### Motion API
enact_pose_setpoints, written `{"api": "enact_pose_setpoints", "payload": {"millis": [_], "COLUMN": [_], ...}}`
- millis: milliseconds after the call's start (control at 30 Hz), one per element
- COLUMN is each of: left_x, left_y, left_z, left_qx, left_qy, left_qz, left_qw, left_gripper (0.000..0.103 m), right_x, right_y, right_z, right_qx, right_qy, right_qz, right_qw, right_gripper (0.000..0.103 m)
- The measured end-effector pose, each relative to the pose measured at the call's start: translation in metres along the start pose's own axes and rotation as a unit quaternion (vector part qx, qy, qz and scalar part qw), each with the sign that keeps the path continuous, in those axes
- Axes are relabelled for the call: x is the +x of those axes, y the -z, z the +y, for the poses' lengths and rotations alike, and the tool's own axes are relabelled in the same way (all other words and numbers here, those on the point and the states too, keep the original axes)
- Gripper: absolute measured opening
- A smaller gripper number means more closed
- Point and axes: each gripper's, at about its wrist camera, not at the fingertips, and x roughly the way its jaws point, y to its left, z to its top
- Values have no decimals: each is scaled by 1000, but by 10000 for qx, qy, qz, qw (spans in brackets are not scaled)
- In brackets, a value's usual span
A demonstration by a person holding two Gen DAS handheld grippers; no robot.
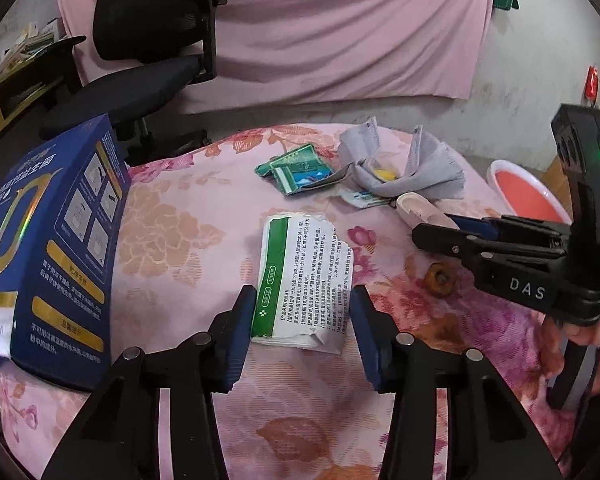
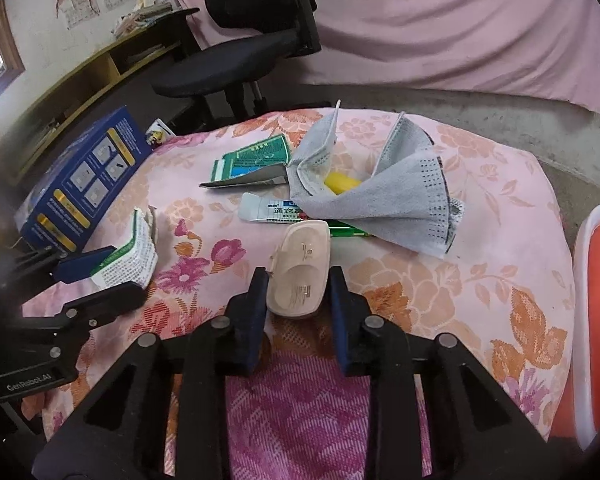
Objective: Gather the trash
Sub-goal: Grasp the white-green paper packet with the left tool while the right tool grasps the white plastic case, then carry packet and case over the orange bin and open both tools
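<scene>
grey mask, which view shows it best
The right wrist view: the grey mask lies large and near the middle there, folds and a yellow thing inside plain to see. The left wrist view shows it smaller and farther off.

"das" on right tongs (image 1: 428,222), "genrobot.ai" (left tongs (image 2: 100,276))
</scene>
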Motion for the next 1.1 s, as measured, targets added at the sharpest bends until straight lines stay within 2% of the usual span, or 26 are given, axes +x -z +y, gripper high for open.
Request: {"api": "enact_pose_setpoints", "payload": {"millis": [67,167,300,367,467,567,667,833,900,1000,1100], "left_x": [-8,-27,-55,-66,-81,-95,-105,-112,-108,-98,-85], "left_y": [-2,-10,-21,-27,-36,-46,-57,-69,-69,-72,-76], "left_z": [-3,-12,-35,-49,-72,-98,-122,-165,-182,-211,-237], "left_qx": [-76,-53,121,209,374,614,887,1419,1556,1707,1803], "left_qy": [-1,-7,-21,68,273,444,662,991,1098,1313,1490], "left_qz": [-229,-836,-1813,-2158,-2636,-3079,-3461,-3914,-4002,-3978,-3830], "left_qw": [9997,9965,9833,9762,9635,9484,9317,9038,8964,8918,8936], "left_gripper": [42,42,42,42,42,42,42,42,42,42,42], "right_x": [-9,-38,-81,-110,-142,-174,-197,-226,-234,-245,-249], "right_y": [2,8,16,21,29,37,46,61,65,73,78], "right_z": [-1,-4,-3,-6,-11,-19,-27,-45,-55,-71,-88], "right_qx": [6,56,-110,-135,-133,-133,-210,-206,-127,24,231], "right_qy": [-40,-86,401,651,955,1357,1758,2328,2527,2767,2877], "right_qz": [-173,-808,-1739,-2328,-2987,-3632,-4100,-4581,-4679,-4667,-4546], "right_qw": [9998,9967,9839,9702,9495,9217,8947,8576,8468,8400,8426], "right_gripper": [52,52,52,52,52,52,52,52,52,52,52]}}
